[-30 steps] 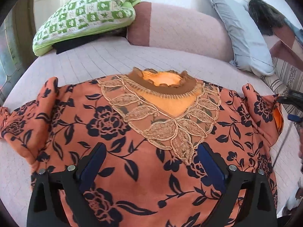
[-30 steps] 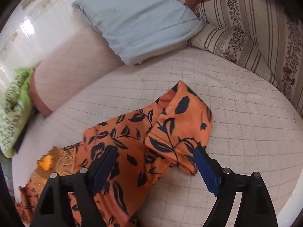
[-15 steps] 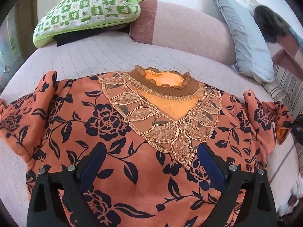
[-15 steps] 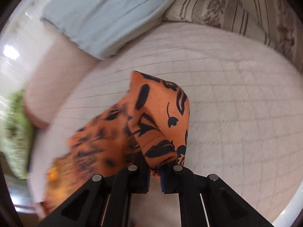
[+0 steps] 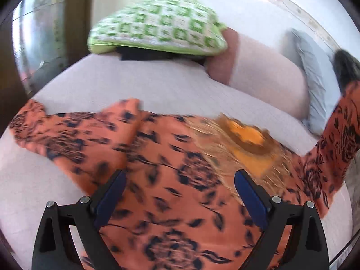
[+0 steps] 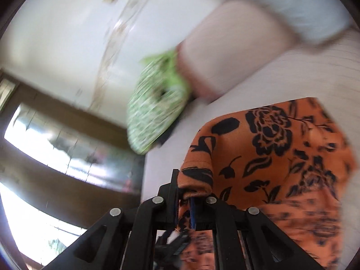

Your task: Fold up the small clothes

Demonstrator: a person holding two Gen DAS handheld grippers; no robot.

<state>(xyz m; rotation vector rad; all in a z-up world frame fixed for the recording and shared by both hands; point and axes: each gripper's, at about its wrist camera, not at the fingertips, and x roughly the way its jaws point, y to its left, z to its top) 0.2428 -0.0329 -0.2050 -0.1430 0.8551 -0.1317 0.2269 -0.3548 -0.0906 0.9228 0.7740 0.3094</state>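
Where seen from the left wrist, blouse: an orange floral blouse (image 5: 171,175) is spread across the bed (image 5: 139,85), its gold lace neckline (image 5: 245,144) turned toward the far side.
Right sleeve: the sleeve (image 6: 265,148) is lifted off the bed and raised at the right edge of the left view.
Right gripper: the right gripper (image 6: 191,204) is closed, its fingers (image 6: 172,193) clamped on the sleeve's hem.
Left gripper: the left gripper (image 5: 180,191) is held above the blouse's front with fingers (image 5: 111,194) spread wide, nothing gripped.
Far side: a green checked pillow (image 5: 157,27), a pink bolster (image 5: 258,72) and a grey pillow (image 5: 315,76) are lined up along the wall.
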